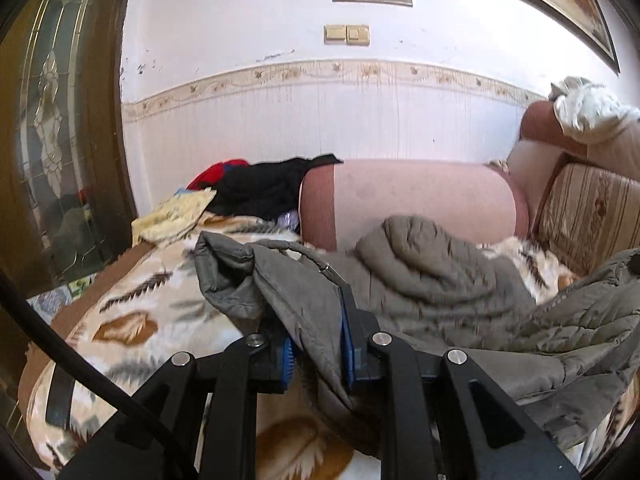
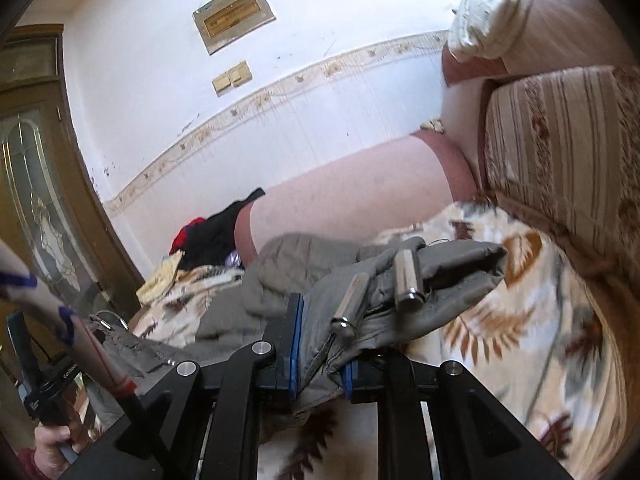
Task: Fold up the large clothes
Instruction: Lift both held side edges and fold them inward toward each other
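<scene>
Jacket: your grey quilted jacket (image 1: 440, 280) lies rumpled on the leaf-patterned blanket (image 1: 132, 308) that covers the sofa seat, one part raised off it and the rest heaped against the pink armrest (image 1: 420, 196).
Left gripper: your left gripper (image 1: 316, 344) has its blue pads pinched on a fold of the jacket, the jaws nearly together with only cloth between them.
Right gripper: your right gripper (image 2: 320, 364) is clamped just as tight on another bunch of the same jacket, near the two metal cord toggles (image 2: 408, 280) (they hang loose just beyond the pads).
Progress: judged from the heap, you are at the start; no fold is made, nothing is squared or flat, and spreading and every fold remain.
Edges: the striped back cushion (image 2: 560, 152) walls you in on the right, the armrest ahead, and the blanket's front edge drops away at the left.
Open room: bare blanket lies to both sides of the heap; the far left corner is taken by a pile of clothes (image 1: 256, 188).
Other hand: in the right wrist view your other hand (image 2: 52, 452) holds its handle near the lower left.
</scene>
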The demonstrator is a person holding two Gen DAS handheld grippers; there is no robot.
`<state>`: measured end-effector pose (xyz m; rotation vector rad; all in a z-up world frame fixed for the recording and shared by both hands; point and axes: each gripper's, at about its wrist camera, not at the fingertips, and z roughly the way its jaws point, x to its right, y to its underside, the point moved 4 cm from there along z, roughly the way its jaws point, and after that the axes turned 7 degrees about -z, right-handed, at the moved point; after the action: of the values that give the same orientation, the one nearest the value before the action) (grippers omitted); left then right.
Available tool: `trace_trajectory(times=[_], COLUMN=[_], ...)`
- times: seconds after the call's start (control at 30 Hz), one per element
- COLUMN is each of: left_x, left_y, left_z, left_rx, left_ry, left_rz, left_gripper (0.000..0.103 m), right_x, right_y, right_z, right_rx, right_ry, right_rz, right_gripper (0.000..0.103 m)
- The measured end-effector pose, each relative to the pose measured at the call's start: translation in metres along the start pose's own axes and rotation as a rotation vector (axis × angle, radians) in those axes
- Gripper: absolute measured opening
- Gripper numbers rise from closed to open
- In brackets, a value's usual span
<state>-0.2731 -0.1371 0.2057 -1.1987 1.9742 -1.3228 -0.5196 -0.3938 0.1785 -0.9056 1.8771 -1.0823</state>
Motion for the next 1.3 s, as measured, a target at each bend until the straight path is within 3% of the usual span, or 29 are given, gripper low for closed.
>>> trace_trajectory(times=[0.27, 0.43, 0.53, 0.63, 0.83, 0.97, 1.07, 1.2, 1.27, 1.3], left_x=[0.010, 0.022, 0.028, 0.033, 0.020, -0.007, -0.015, 0.001, 0.015, 0.022], left_y=[-0.070, -0.100, -0.107, -0.111, -0.106, -0.095, -0.084, -0.069, -0.065, -0.063], left_z=[0.074, 0.154, 0.208, 0.255, 0.301, 0.326, 0.336, 0.344, 0.345, 0.345], left_rx=[-0.009, -0.016, -0.044, -0.068, -0.037, -0.086, -0.119, -0.178, -0.202, -0.210], left_ry=[0.003, -0.039, -0.070, -0.071, -0.147, -0.176, -0.156, -0.078, -0.045, -0.031], left_rz=[-0.079, -0.074, -0.071, -0.042, 0.022, -0.009, -0.029, -0.025, -0.007, 0.003], left_gripper=[0.022, 0.026, 0.034, 0.044, 0.063, 0.063, 0.063, 0.063, 0.063, 0.063], right_x=[-0.013, -0.003, 0.012, 0.031, 0.055, 0.066, 0.078, 0.099, 0.103, 0.103], right_y=[-0.073, -0.104, -0.111, -0.107, -0.087, -0.070, -0.057, -0.038, -0.044, -0.048], right_z=[0.075, 0.156, 0.206, 0.251, 0.331, 0.373, 0.400, 0.428, 0.423, 0.417], right_rx=[0.021, -0.028, -0.069, -0.121, -0.215, -0.265, -0.332, -0.483, -0.477, -0.466], right_ry=[0.047, 0.096, 0.139, 0.178, 0.266, 0.316, 0.344, 0.293, 0.251, 0.212], right_rz=[-0.039, -0.033, -0.020, 0.005, -0.031, -0.038, -0.012, 0.056, 0.087, 0.102], right_gripper=[0.017, 0.017, 0.017, 0.017, 0.017, 0.017, 0.018, 0.021, 0.025, 0.033])
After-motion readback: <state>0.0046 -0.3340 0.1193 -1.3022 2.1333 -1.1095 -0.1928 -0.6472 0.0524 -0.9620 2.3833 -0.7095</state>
